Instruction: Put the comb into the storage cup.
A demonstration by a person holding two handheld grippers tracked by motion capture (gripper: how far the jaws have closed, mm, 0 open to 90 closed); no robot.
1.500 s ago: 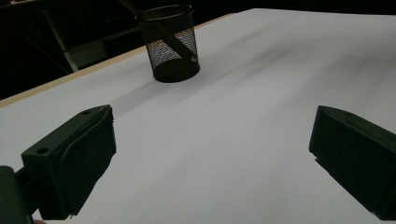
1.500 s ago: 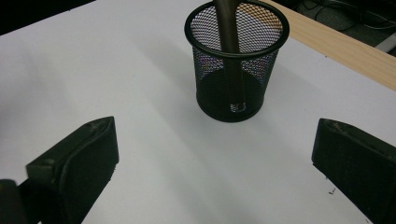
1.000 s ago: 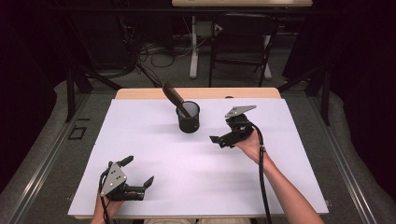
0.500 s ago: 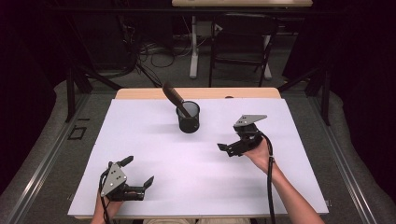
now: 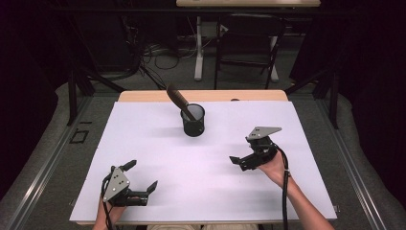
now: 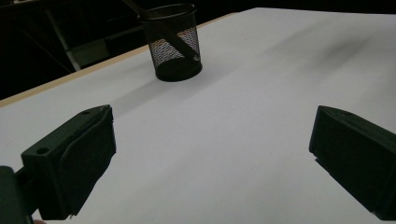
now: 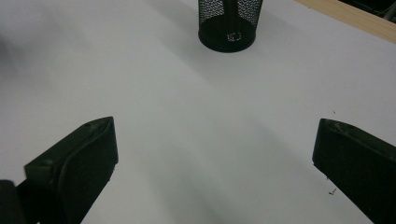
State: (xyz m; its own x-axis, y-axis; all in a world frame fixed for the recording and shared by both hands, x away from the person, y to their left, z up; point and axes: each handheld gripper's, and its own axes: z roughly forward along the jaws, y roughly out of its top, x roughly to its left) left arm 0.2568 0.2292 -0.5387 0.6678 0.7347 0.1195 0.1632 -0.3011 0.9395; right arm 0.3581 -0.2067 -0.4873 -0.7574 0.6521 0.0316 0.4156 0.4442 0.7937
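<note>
A black mesh cup (image 5: 193,120) stands upright at the back middle of the white table (image 5: 158,143). A dark long-handled tool (image 5: 178,99) leans out of it to the left. My left gripper (image 5: 141,175) rests near the front left edge, open and empty. In the left gripper view its jaws (image 6: 210,154) stand wide apart, with the cup (image 6: 173,42) far ahead. My right gripper (image 5: 241,151) is held right of centre, open, nothing in it. The right gripper view has the cup (image 7: 228,21) well beyond the spread jaws (image 7: 215,163), with bare table between.
A strip of wooden table edge (image 5: 201,96) runs along the back. Beyond it are dark floor, cables and table legs (image 5: 198,48). Metal rails (image 5: 43,158) flank the table on both sides.
My right gripper has drawn back from beside the cup, toward the person and to the right. The left gripper and the cup have stayed put.
</note>
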